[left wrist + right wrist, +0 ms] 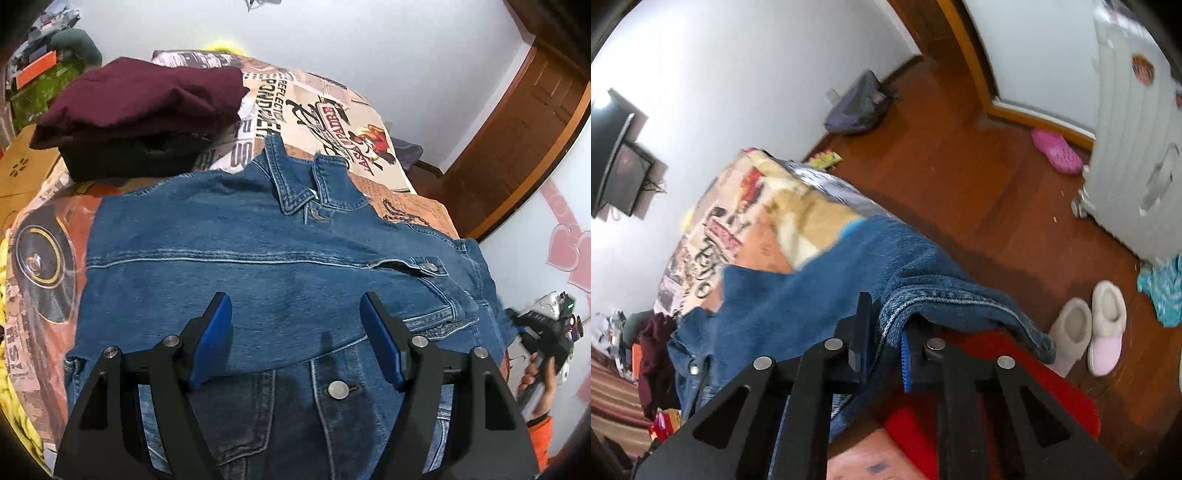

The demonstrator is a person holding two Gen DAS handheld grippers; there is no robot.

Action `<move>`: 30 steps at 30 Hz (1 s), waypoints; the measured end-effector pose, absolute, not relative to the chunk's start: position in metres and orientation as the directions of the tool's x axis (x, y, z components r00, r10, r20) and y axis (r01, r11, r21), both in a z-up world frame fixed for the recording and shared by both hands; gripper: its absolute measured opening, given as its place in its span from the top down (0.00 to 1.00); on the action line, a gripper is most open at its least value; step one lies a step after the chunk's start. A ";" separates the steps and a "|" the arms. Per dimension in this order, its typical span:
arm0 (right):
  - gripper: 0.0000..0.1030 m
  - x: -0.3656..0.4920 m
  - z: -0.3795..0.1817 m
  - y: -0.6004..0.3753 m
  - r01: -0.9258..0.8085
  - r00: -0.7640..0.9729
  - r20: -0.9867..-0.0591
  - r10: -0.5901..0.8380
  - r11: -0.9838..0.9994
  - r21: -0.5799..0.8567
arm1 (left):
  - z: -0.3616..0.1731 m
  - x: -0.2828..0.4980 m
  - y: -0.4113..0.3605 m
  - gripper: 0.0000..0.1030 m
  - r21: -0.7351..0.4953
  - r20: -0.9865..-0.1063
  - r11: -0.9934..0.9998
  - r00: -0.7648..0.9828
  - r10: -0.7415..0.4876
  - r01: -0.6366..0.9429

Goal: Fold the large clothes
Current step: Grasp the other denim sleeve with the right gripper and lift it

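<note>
A blue denim jacket (258, 240) lies spread on the bed, collar away from me, its front buttons near the lower edge of the left wrist view. My left gripper (295, 306) hovers over its middle, open, with nothing between the blue pads. My right gripper (886, 328) is shut on a folded edge of the denim jacket (812, 288) at the bed's side, and the cloth drapes over its fingers. In the left wrist view a person's hand (535, 373) holds that right tool at the jacket's right edge.
A folded maroon garment (140, 99) sits on a black one (129, 158) at the bed's far left, on the printed bedspread (332, 122). Beside the bed are a red mat (997, 387), pale slippers (1086, 325), a pink clog (1058, 151), a backpack (857, 105) and a white wardrobe (1137, 147).
</note>
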State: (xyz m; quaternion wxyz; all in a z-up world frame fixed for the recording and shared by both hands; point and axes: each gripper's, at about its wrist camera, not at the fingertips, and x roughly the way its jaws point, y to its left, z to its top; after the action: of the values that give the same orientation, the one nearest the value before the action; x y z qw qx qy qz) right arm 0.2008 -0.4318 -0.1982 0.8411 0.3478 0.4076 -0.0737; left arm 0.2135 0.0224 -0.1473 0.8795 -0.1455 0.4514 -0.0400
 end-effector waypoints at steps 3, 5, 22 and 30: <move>0.93 0.199 -0.158 -0.420 0.311 0.722 -0.666 0.189 0.770 0.557 | -0.141 0.209 0.026 0.31 -0.280 -0.770 0.959 0.609 -0.190 -0.054; 0.93 0.198 -0.129 -0.404 0.228 0.758 -0.617 0.212 0.800 0.555 | -0.138 0.208 0.027 0.31 -0.277 -0.763 0.959 0.619 -0.188 -0.050; 0.92 0.208 -0.157 -0.208 -0.190 0.513 -0.710 0.483 0.870 0.454 | -0.133 0.182 0.048 0.31 -0.236 -0.744 0.971 0.650 -0.157 -0.035; 0.89 0.199 -0.149 -0.207 -0.222 0.463 -0.745 0.480 0.877 0.426 | -0.143 0.182 0.046 0.31 -0.235 -0.764 0.971 0.625 -0.158 -0.041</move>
State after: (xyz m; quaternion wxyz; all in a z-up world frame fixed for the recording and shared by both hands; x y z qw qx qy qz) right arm 0.1985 -0.2073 -0.1488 0.8446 0.1356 0.4745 0.2077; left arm 0.1815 0.0460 -0.1427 0.8941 -0.1156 0.4316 -0.0328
